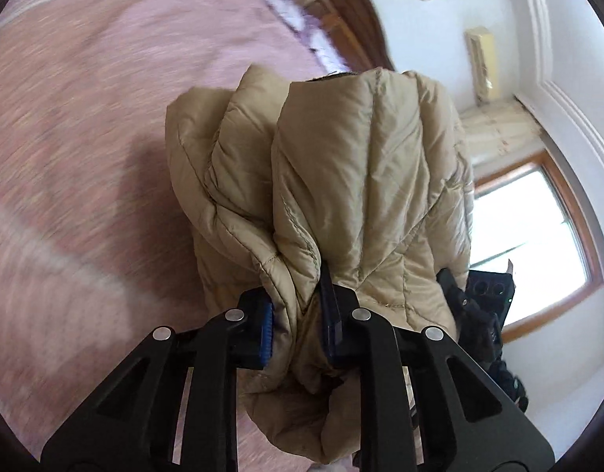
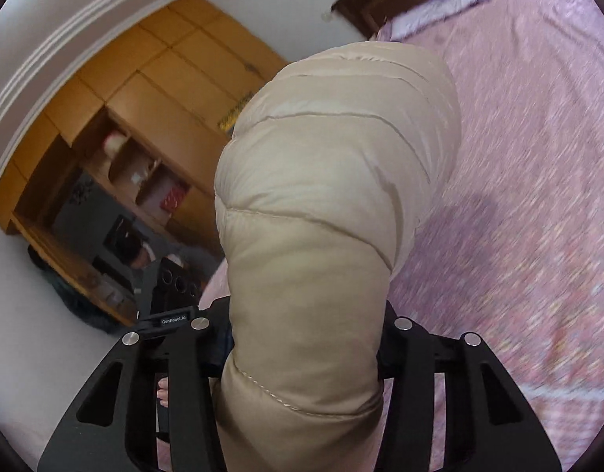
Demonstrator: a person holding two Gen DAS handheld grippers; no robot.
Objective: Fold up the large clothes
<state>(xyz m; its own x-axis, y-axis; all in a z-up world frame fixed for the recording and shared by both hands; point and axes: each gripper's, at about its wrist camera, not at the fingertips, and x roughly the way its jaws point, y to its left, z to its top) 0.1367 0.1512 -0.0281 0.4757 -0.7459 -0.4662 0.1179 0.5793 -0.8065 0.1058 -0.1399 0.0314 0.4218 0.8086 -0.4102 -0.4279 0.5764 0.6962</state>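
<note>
puffy tan jacket (image 1: 341,181) is hanging in the air over the pink bed (image 1: 85,137), bunched up between both tongs. your left gripper (image 1: 298,322) is clenching a thick fold of it, blue pads (image 1: 265,332) squeezing the cloth. your right gripper (image 2: 302,354) is squeezing a fat padded roll of the jacket (image 2: 333,196) too, though the puffy cloth is hiding its tips. it looks like you are carrying or shaking out the jacket before laying it flat, so no fold is lying on the bed yet. next you are needing to lower it and spread it wide. lots of open bed is waiting at 9 o'clock in the left view and 3 o'clock in the right view. the wooden headboard (image 1: 341,11) is sitting near 12 o'clock, so be keeping away from that edge.
</note>
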